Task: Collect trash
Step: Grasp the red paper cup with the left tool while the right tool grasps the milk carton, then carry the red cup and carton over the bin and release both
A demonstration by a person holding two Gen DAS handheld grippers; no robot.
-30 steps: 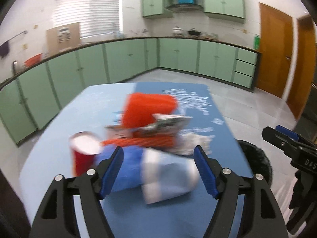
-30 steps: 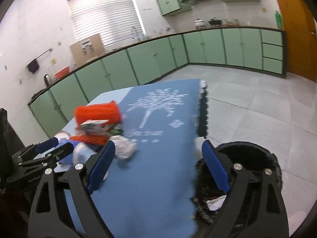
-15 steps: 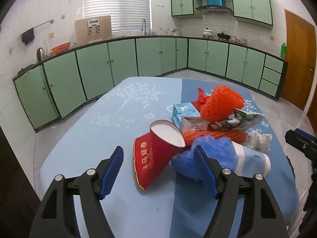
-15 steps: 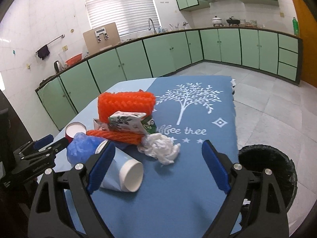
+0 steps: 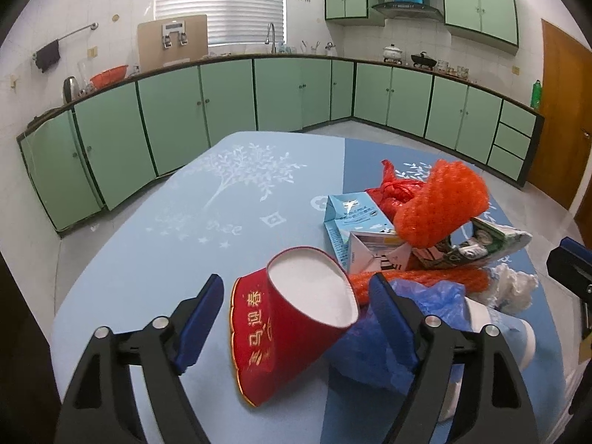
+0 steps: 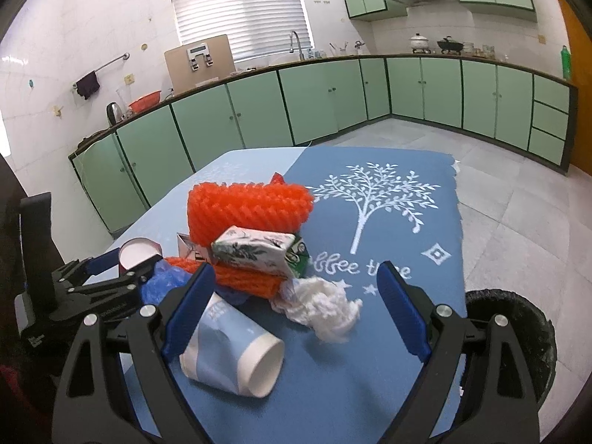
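Kitchen table point(image 5: 155, 259), blue cloth, carrying trash pile. Red cup point(image 5: 296, 318) lying tipped beside pile, mouth facing away from left gripper point(image 5: 296, 307), sitting between its opening, not-yet-touching jaws. Right gripper point(image 6: 296, 307) spread wide, empty, hovering over white-blue cup point(image 6: 236, 355).

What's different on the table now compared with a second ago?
Both handheld grippers swung left: the left gripper now frames the tipped red paper cup, its jaws opening, and the right gripper faces the crumpled white tissue and blue paper cup. Nothing grabbed; the trash pile stayed put.
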